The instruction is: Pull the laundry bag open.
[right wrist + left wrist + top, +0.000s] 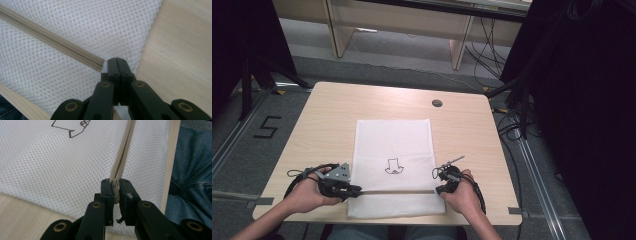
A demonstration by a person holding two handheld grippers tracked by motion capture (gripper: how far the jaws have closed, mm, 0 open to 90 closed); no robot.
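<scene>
White mesh bag [394, 150] lies centre frame | we clamp its zipper pull [115, 193] with left gripper [115, 182] | right gripper [116, 61] pinches bag's edge, lower right

Pretty plain room tbh. A light wood table [327, 120] with rounded corners sits in the middle, with a dark round cable hole [437, 103] up around 1 o'clock. The floor [242, 160] is grey, and there's a black number 5 [266, 127] marked on it at 9 o'clock. Black curtains [582, 110] hang at 3 o'clock and at 10 o'clock. A pale wooden bench or desk [397, 22] stands at 12 o'clock, with black cables [484, 55] trailing down beside it. Metal floor rails [537, 175] run along both sides. Lighting is soft and even.
</scene>
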